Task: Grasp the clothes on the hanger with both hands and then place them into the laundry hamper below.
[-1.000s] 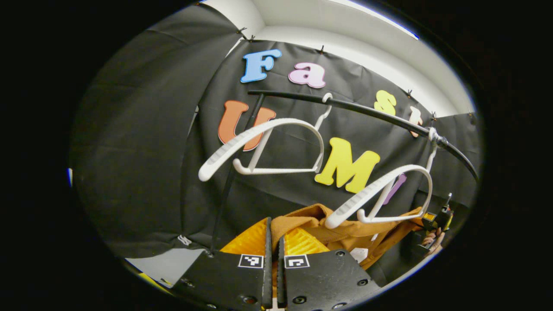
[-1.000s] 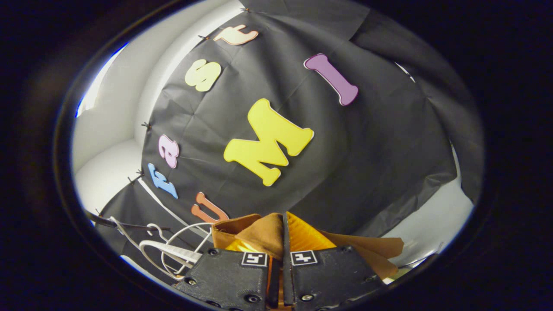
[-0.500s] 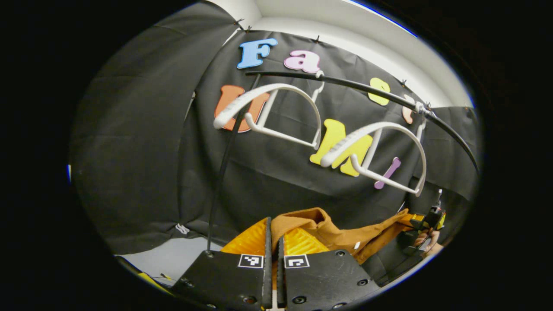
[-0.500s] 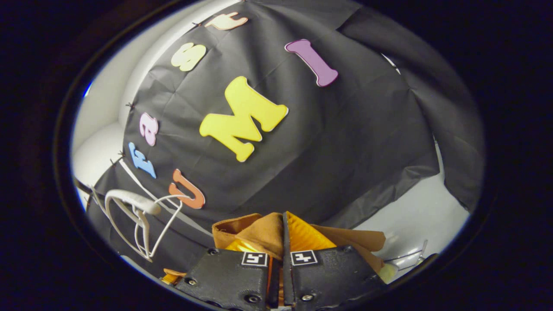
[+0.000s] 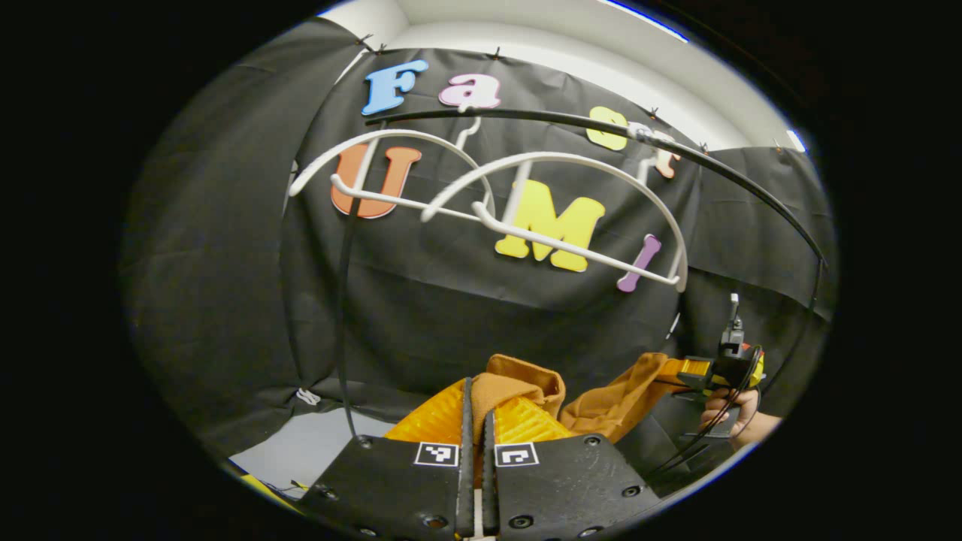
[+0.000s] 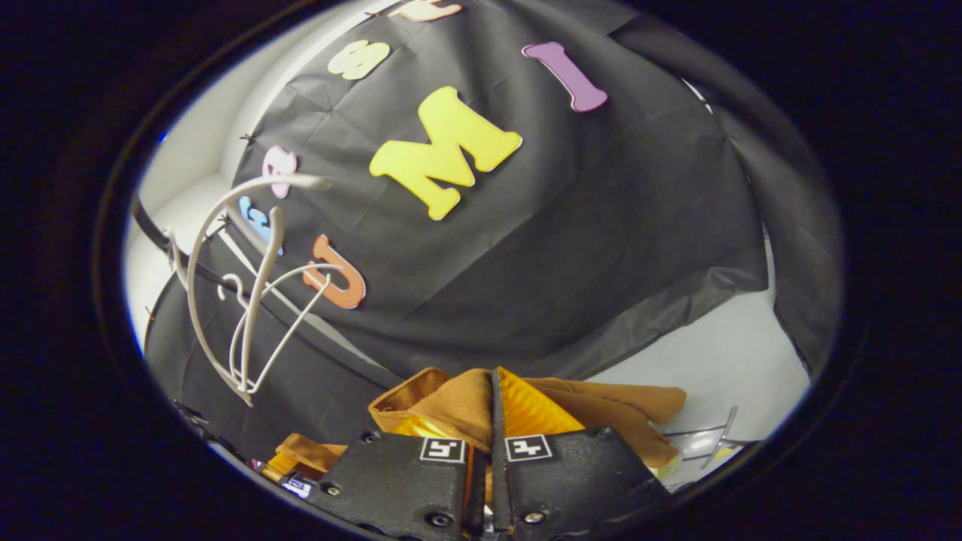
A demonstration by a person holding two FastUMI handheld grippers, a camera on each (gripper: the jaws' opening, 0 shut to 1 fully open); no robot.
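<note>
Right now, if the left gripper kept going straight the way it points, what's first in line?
Beyond the brown garment the left gripper is clamped on, probably the black cloth wall. The white hangers sit higher; depth unclear.

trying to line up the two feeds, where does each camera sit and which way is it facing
Left gripper view: rides on the left gripper, looking forward and up at two white hangers on a black rail; its fingers pinch the brown garment; a hand holds the right gripper farther off.
Right gripper view: rides on the right gripper, tilted sideways toward the booth wall; its fingers pinch the garment.
Shared: garment, hangers, rail.
</note>
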